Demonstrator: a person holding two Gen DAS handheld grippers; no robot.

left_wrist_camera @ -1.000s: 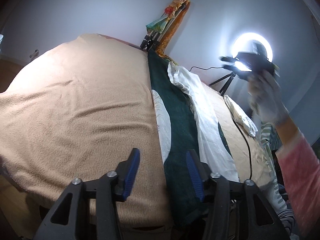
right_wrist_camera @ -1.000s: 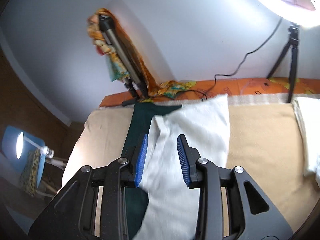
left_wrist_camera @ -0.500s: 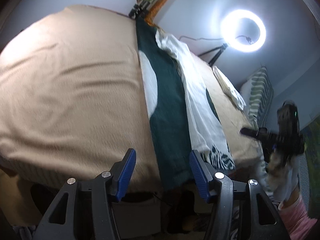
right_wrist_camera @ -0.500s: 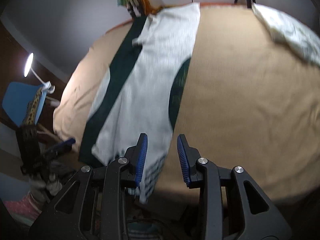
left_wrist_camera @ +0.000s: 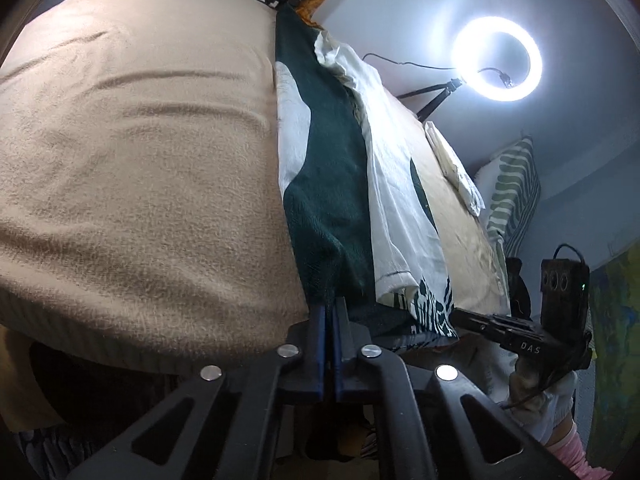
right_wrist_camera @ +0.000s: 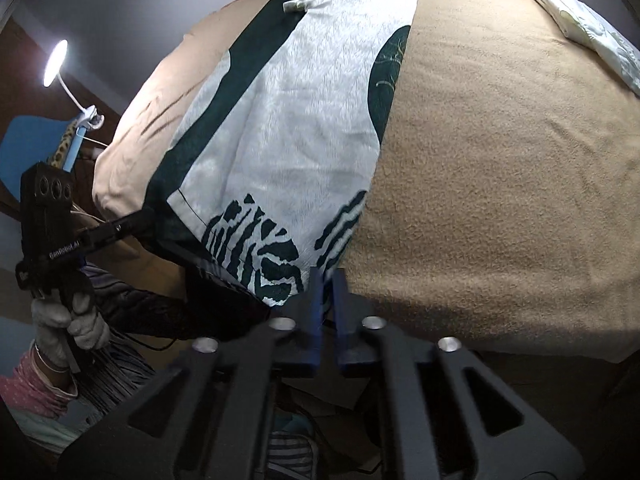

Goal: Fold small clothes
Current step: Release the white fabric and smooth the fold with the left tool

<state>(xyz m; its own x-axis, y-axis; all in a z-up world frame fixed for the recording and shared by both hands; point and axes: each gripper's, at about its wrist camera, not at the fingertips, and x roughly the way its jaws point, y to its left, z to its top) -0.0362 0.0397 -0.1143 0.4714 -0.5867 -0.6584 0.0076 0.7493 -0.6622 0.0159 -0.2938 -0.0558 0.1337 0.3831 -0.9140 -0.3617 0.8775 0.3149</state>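
A dark green and white patterned cloth (left_wrist_camera: pixel 328 200) lies in a long strip over the tan blanket (left_wrist_camera: pixel 140 184), with a white garment (left_wrist_camera: pixel 396 200) spread on top of it. My left gripper (left_wrist_camera: pixel 330 310) is shut on the near dark green edge of the cloth at the bed's front edge. In the right wrist view the same cloth (right_wrist_camera: pixel 240 64) and white garment (right_wrist_camera: pixel 296 120) show, and my right gripper (right_wrist_camera: pixel 329 276) is shut on the cloth's near right edge with the zebra-like print (right_wrist_camera: pixel 264 256). Each gripper shows in the other's view, the right one (left_wrist_camera: pixel 476 320) and the left one (right_wrist_camera: pixel 152 216).
A folded white cloth (right_wrist_camera: pixel 588 32) lies at the far right of the bed. A ring light on a tripod (left_wrist_camera: pixel 498 60) stands behind the bed, beside a striped pillow (left_wrist_camera: pixel 512 196). A desk lamp (right_wrist_camera: pixel 56 64) and blue chair (right_wrist_camera: pixel 24 140) are at the left.
Both grippers have come down to the bed's front edge and shut on the near edge of the cloth; half a second ago both were open and apart from it.
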